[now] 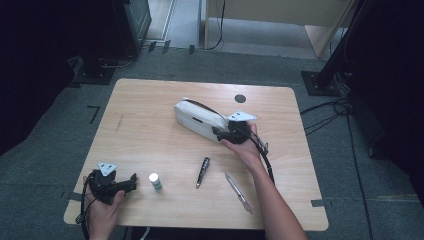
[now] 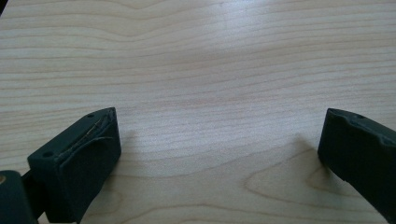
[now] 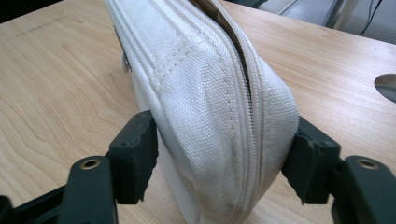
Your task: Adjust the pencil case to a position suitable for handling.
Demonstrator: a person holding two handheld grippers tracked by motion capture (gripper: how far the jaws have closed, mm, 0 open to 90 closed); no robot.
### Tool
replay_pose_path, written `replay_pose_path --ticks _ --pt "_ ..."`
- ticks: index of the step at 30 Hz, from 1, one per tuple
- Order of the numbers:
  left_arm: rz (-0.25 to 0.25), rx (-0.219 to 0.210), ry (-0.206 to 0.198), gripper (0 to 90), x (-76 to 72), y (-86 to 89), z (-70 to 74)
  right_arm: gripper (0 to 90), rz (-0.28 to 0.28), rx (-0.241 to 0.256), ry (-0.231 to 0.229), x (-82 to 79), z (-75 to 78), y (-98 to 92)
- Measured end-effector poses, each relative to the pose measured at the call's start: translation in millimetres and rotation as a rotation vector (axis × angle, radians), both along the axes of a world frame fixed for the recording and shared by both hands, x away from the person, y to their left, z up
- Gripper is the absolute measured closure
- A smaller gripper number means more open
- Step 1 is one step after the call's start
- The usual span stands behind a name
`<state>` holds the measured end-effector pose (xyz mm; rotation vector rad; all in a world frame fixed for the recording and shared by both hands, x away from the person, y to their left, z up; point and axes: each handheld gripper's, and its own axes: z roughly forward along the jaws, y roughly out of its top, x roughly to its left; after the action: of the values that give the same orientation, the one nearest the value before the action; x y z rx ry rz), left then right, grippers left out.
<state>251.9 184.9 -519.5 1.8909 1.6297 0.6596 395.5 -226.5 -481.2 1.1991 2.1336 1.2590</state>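
Note:
A white canvas pouch (image 1: pixel 198 119) with a partly open zip lies near the middle of the wooden table (image 1: pixel 150 100). My right gripper (image 1: pixel 223 133) is shut on its near end. In the right gripper view both jaws press the sides of the pouch (image 3: pixel 210 102), with the zip running up between them. My left gripper (image 1: pixel 133 181) rests at the table's front left corner, open, pointing right. In the left gripper view its fingers (image 2: pixel 79 158) stand wide apart over bare wood with nothing between them.
A small white tube with a green end (image 1: pixel 155 181) lies just right of the left gripper. A dark pen (image 1: pixel 202 171) and a silver pen (image 1: pixel 238 192) lie at the front centre. A dark round hole (image 1: pixel 240 98) sits behind the pouch.

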Motion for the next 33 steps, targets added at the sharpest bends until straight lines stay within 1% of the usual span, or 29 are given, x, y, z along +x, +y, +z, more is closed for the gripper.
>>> replay_pose_path --ticks 1,4,6,11,13,18,22,24,26,27,28,30,33 --pt "0.0 0.0 0.0 0.0 0.0 0.0 0.0 37.0 0.001 -0.003 -0.009 -2.2 0.0 -0.3" --pt "0.0 0.0 0.0 0.0 0.0 0.0 0.0 39.4 0.013 -0.002 -0.016 -11.6 0.5 0.4" --pt "0.0 0.0 0.0 0.0 0.0 0.0 0.0 39.9 0.017 -0.006 -0.01 -18.9 1.4 0.7" --pt "-0.001 0.001 0.0 0.0 0.0 0.0 0.0 40.2 0.007 -0.005 0.0 -37.8 2.4 -3.9" --pt "0.0 0.0 -0.001 0.0 0.0 -0.1 -0.1 40.1 0.003 -0.004 -0.001 -46.4 2.0 -7.2" --pt "0.0 -0.001 0.0 0.0 0.0 0.0 0.0 40.0 -0.01 0.002 0.014 -69.8 2.6 -14.5" --pt "-0.001 0.0 0.0 0.0 0.0 0.0 0.0 39.5 -0.02 0.001 0.011 -86.0 2.0 -16.4" --pt "0.0 0.0 0.0 0.0 0.0 0.0 0.0 36.6 -0.022 -0.004 0.006 -89.2 1.8 -17.0" --pt "0.0 -0.001 0.0 0.0 0.0 0.0 0.0 31.0 -0.022 -0.004 0.005 -90.7 1.6 -17.8" --pt "0.0 -0.001 0.0 0.0 0.0 0.0 0.0 31.0 -0.022 -0.004 0.005 -90.7 1.6 -17.8" --pt "0.0 0.0 0.0 0.0 0.0 0.0 0.0 20.7 -0.026 0.006 0.012 -92.4 2.6 -19.5" --pt "0.0 -0.001 -0.001 0.0 0.0 -0.1 0.0 13.0 -0.03 0.016 0.02 -94.3 4.5 -21.6" --pt "0.0 -0.001 -0.001 0.0 0.0 -0.1 -0.1 12.3 -0.03 0.022 0.023 -99.1 7.1 -24.8"
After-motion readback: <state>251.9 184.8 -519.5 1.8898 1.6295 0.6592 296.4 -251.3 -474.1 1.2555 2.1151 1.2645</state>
